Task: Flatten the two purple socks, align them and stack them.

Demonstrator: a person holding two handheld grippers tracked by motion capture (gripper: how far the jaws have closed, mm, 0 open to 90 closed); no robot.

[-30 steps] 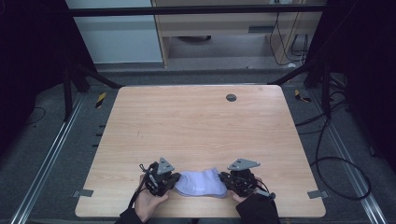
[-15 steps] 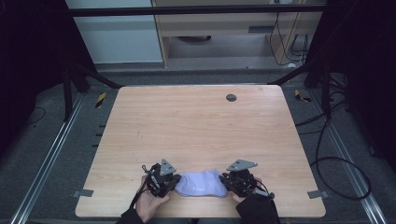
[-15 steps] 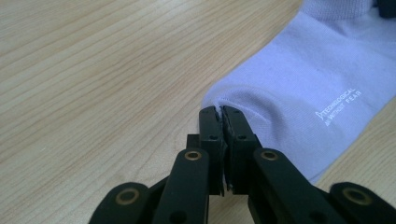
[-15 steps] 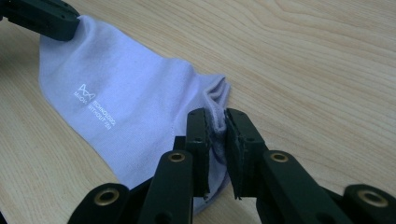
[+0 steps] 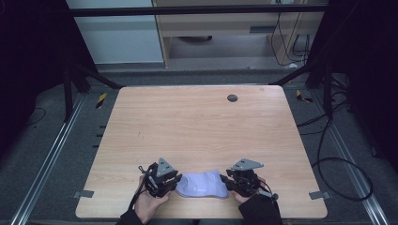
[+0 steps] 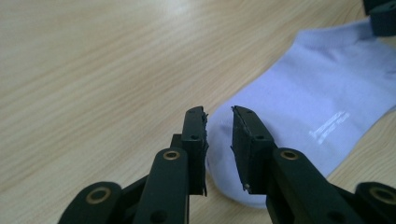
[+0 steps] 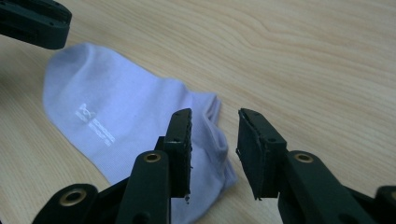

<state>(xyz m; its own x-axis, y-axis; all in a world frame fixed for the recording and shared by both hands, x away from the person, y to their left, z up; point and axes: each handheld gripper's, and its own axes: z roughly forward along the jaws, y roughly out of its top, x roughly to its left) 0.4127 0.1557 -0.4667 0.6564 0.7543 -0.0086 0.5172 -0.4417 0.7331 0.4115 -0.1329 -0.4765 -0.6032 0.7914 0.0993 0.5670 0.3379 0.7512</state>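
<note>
Pale lilac cotton ankle sock (image 5: 202, 184) flat on light wooden desk (image 5: 197, 126). Left claw (image 6: 219, 135) and right claw (image 7: 214, 140) just opening, jaws parted, gripping nothing, sock ends underneath.

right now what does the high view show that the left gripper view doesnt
The high view alone takes in the whole table with its dark round hole, the floor rails, and both hands with the left gripper and right gripper at either end of the sock. The left gripper view alone shows white print on the sock and its jaws parted, just opened. Both show sock and wood.
</note>
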